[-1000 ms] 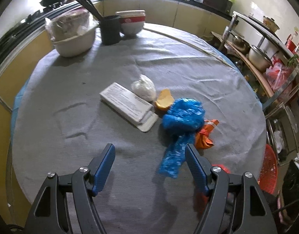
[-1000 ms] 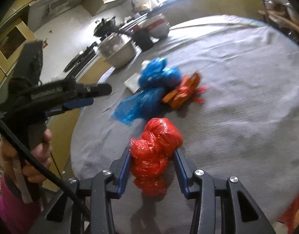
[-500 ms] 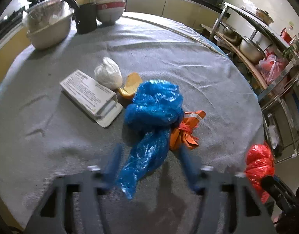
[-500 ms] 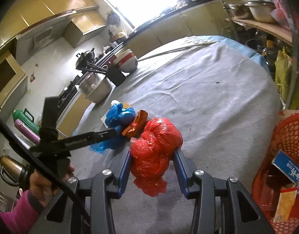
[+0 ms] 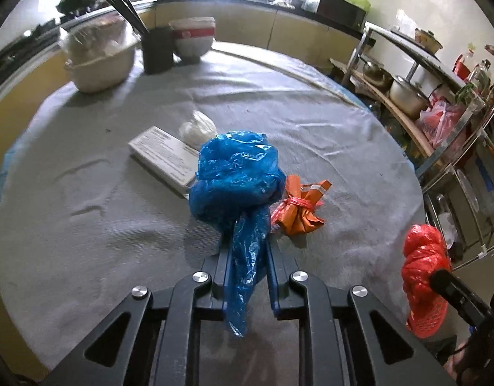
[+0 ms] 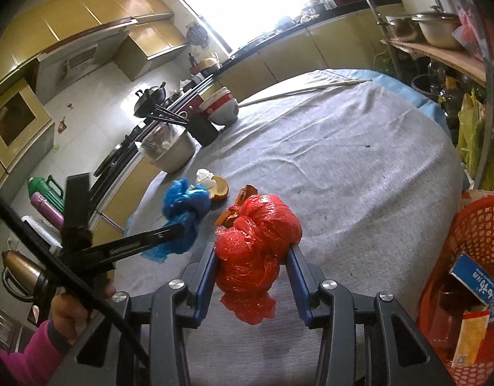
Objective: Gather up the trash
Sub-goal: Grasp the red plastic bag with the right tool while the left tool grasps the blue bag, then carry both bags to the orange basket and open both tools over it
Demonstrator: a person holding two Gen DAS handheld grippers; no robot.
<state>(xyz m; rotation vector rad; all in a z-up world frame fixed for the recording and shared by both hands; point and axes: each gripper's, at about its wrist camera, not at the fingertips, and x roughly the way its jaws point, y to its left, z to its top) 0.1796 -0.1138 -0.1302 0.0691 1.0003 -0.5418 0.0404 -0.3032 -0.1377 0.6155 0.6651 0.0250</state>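
My left gripper [image 5: 246, 245] is shut on the tail of a crumpled blue plastic bag [image 5: 237, 177] that rests on the grey round table [image 5: 86, 225]. An orange wrapper [image 5: 298, 210] lies just right of it. A white box [image 5: 164, 157] and a white wad [image 5: 198, 127] lie behind. My right gripper [image 6: 251, 251] is shut on a red plastic bag [image 6: 256, 234], held near the table's edge beside a red mesh basket [image 6: 472, 225]. The red bag also shows in the left wrist view [image 5: 422, 263]. The blue bag also shows in the right wrist view [image 6: 182, 212].
A covered basin [image 5: 98, 61], a black chopstick holder [image 5: 156, 50] and stacked bowls [image 5: 192, 37] stand at the table's far side. A metal shelf with pots [image 5: 407, 90] stands right of the table. The basket holds a blue carton [image 6: 472, 278]. An orange peel [image 6: 219, 188] lies by the blue bag.
My left gripper moved forward and shut on the blue bag's tail. My right gripper carried the red bag toward the table edge, near the red basket.
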